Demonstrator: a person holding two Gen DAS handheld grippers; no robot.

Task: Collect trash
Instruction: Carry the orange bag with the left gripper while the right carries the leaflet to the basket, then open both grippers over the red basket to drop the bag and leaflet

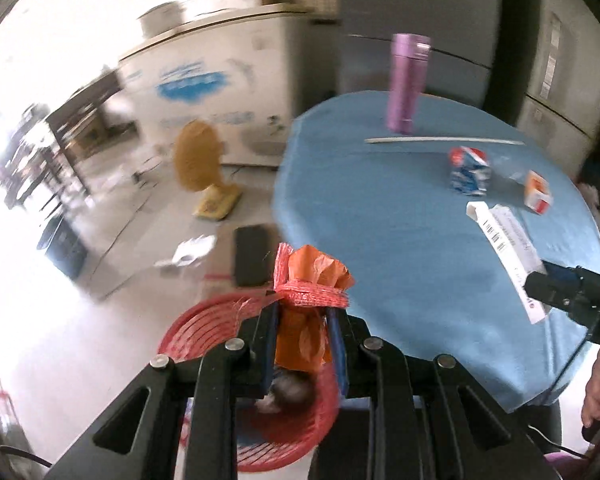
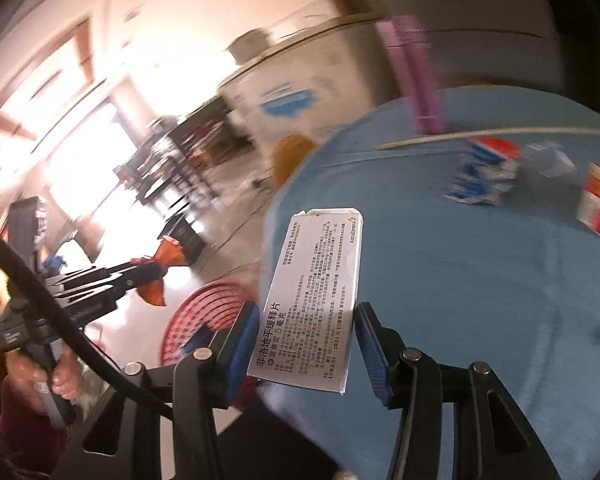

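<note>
Left tool (image 1: 305, 336) is clamped on an orange wrapper (image 1: 312, 276) bundled with red mesh, and it hangs right above the red basket (image 1: 204, 328) on the floor, so a release here should, I judge, drop it in. To its right, the right tool (image 2: 306, 344) carries a white printed box (image 2: 320, 288) upright between its blue pads; the near pad sits against the box edge while a sliver of gap shows at the other, so I take it as held, lightly. That box is over the counter (image 1: 400, 248) edge, angled toward the basket, likely the next item in. Further right on the blue cloth lie a crushed blue-and-red can (image 1: 470, 170), a small orange-and-white carton (image 1: 537, 194) and a clear scrap, trash not yet collected. Behind them stand a purple flask (image 1: 407, 80) and a long white strip. Beyond the counter, the pale floor holds a yellow fan (image 1: 200, 160) and a white cabinet, blurred and washed out by window light.
</note>
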